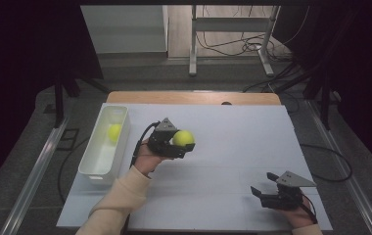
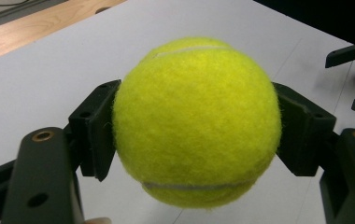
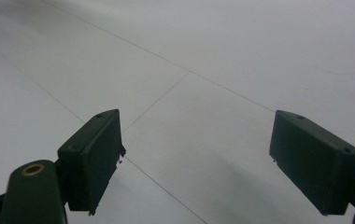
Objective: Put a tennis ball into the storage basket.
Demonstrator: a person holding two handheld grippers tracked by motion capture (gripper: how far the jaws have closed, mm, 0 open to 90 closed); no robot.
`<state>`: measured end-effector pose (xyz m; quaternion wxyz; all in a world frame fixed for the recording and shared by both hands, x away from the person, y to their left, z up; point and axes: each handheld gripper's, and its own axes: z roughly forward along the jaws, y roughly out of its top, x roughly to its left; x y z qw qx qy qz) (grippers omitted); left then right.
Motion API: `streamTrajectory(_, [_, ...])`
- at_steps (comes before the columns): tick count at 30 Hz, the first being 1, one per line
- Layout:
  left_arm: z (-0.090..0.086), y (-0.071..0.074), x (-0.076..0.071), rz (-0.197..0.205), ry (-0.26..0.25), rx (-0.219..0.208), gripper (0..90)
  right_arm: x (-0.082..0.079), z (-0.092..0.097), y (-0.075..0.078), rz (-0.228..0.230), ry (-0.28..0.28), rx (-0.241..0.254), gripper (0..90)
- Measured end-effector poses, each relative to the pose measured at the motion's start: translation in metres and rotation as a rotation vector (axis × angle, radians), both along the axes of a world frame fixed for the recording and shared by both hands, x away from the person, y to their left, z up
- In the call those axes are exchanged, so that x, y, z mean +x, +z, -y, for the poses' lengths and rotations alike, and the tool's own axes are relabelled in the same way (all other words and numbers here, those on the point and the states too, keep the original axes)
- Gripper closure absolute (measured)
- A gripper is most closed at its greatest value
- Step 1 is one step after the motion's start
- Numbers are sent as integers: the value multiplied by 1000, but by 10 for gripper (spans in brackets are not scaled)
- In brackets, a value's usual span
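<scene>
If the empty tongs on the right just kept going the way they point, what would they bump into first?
Probably just the white table top: the right tongs stand open and aim low across it, with nothing else ahead.

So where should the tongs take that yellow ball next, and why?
Probably leftward, over the white bin. The left tongs already clamp one tennis ball above the table, and another ball already lies in that bin, so this one likely belongs there too.

It looked like a lab: a white-topped table point(image 1: 233, 147) between dark curtains, loose cables point(image 1: 243, 46) on the floor behind.
</scene>
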<state>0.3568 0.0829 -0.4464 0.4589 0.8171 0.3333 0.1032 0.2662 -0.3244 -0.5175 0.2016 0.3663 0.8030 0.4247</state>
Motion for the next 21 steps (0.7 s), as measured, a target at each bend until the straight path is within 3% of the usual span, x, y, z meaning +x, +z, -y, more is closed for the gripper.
streamTrajectory(21, [-25, 6, -3, 4, 57, -14, 258, 0, 0, 0, 2, 0, 0, 177])
